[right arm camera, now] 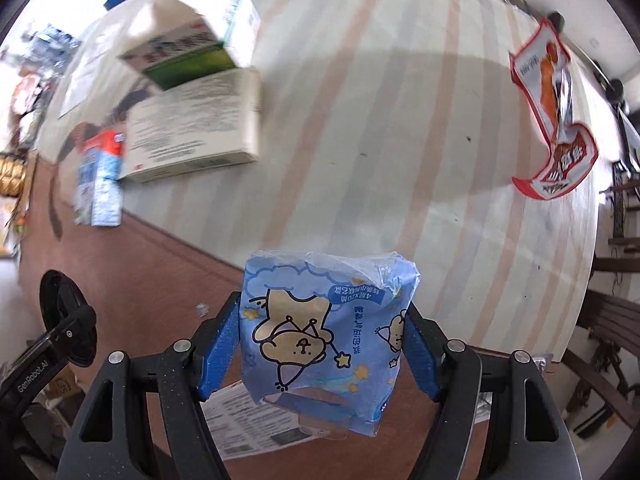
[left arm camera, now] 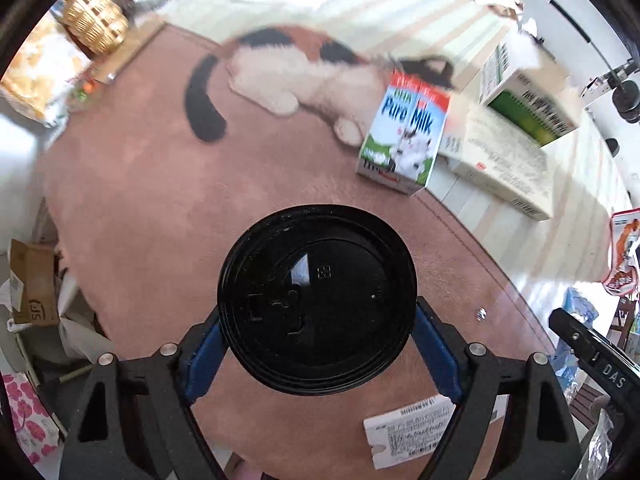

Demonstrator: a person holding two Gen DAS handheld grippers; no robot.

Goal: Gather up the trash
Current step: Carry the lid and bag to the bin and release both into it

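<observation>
The left claw [left arm camera: 318,344] points down at a pinkish-brown rug [left arm camera: 160,208] and is clamped on a black round lid [left arm camera: 316,300], its blue pads [left arm camera: 202,354] pressed against the rim on either side, so the lid sits lifted above the rug. Beyond the lid on the rug stands a milk carton [left arm camera: 402,138], and just behind that carton lies a calico cat [left arm camera: 292,68]. Beside the carton, off the rug's edge on the striped floor [left arm camera: 400,12], a flat beige box [left arm camera: 500,164] carries a green-and-white box [left arm camera: 528,96]. A printed paper slip [left arm camera: 408,432] lies on the rug under the left claw. The right claw [right arm camera: 322,344] grips a crumpled blue cartoon-printed wrapper [right arm camera: 320,336] between its pads, held over the line where rug meets striped floor. Far from the carton, a red-edged snack packet [right arm camera: 554,120] lies on the striped floor.
</observation>
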